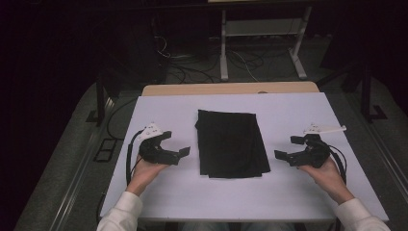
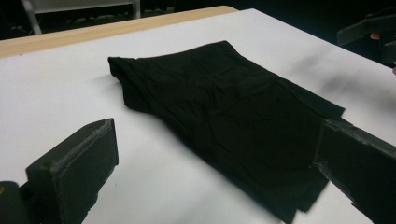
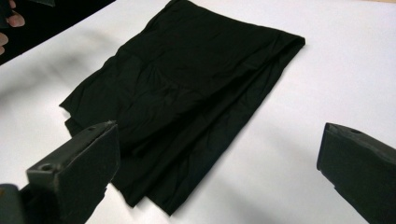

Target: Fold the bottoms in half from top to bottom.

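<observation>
A folded black cloth [image 1: 231, 143] lies flat in the middle of the white table [image 1: 288, 192]. My left gripper [image 1: 176, 144] is held just left of the cloth, open, jaws pointing at its left edge with nothing between them. My right gripper [image 1: 288, 148] is held just right of the cloth, open as well and empty. In the left gripper view the cloth [image 2: 224, 116] spreads ahead between the wide-apart jaws of my left gripper [image 2: 219, 172]. In the right gripper view the cloth [image 3: 187, 93] shows layered folds at its near edge, beyond my right gripper [image 3: 219, 168].
The table's wooden back edge [image 1: 231, 88] runs behind the white surface. Beyond it on the dark floor stand a white frame's legs [image 1: 223, 57] and loose cables [image 1: 192, 67]. Bare white surface lies in front of the cloth and on both sides.
</observation>
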`<state>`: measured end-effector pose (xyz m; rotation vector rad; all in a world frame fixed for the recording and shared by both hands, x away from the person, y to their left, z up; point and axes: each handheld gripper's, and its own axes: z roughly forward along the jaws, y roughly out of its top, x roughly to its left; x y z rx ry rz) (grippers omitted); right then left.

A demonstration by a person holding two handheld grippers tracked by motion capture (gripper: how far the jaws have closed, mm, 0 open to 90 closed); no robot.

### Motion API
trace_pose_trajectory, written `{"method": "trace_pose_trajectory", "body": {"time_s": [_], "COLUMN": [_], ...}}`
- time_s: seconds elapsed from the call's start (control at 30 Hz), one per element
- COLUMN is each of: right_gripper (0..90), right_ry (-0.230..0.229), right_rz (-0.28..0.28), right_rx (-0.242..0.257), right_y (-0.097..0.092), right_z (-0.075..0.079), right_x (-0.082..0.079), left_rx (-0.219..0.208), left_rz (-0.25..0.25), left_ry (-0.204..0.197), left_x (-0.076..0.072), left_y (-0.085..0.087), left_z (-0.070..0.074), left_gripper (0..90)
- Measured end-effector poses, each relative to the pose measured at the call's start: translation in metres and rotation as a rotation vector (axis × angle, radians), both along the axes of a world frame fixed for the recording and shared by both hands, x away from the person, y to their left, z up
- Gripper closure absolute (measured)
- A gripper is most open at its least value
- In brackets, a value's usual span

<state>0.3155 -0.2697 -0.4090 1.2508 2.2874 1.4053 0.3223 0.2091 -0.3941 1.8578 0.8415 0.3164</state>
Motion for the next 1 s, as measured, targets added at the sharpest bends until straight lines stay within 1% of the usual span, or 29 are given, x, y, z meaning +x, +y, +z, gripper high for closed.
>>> {"method": "trace_pose_trajectory", "body": {"time_s": [0.1,0.17,0.37,0.5,0.6,0.73,0.9,1.0], "right_gripper": [0.0,0.0,0.0,0.0,0.0,0.0,0.0,0.0], "right_ry": [-0.005,-0.010,-0.023,-0.029,-0.032,-0.037,-0.038,-0.037], "right_rz": [-0.009,-0.010,-0.008,0.001,0.001,0.001,0.009,0.006], "right_rx": [0.005,0.005,-0.001,-0.013,-0.012,-0.007,-0.034,-0.033], "right_y": [-0.002,-0.004,-0.007,-0.009,-0.011,-0.013,-0.013,-0.014], "right_z": [-0.003,-0.006,-0.010,-0.011,-0.012,-0.016,-0.023,-0.024], "right_x": [-0.008,-0.013,-0.027,-0.035,-0.041,-0.049,-0.053,-0.054], "left_rx": [-0.017,-0.009,-0.010,0.007,0.020,0.019,0.049,0.066], "left_rz": [0.004,-0.002,-0.021,-0.040,-0.047,-0.043,-0.052,-0.046], "left_ry": [-0.003,-0.003,-0.013,-0.006,-0.016,-0.016,-0.015,-0.013], "left_x": [-0.008,-0.014,-0.031,-0.040,-0.046,-0.050,-0.051,-0.049], "left_y": [0.002,0.001,-0.004,-0.007,-0.007,-0.006,-0.006,-0.004], "left_z": [-0.003,-0.004,-0.012,-0.019,-0.022,-0.027,-0.032,-0.034], "left_gripper": [0.0,0.0,0.0,0.0,0.0,0.0,0.0,0.0]}}
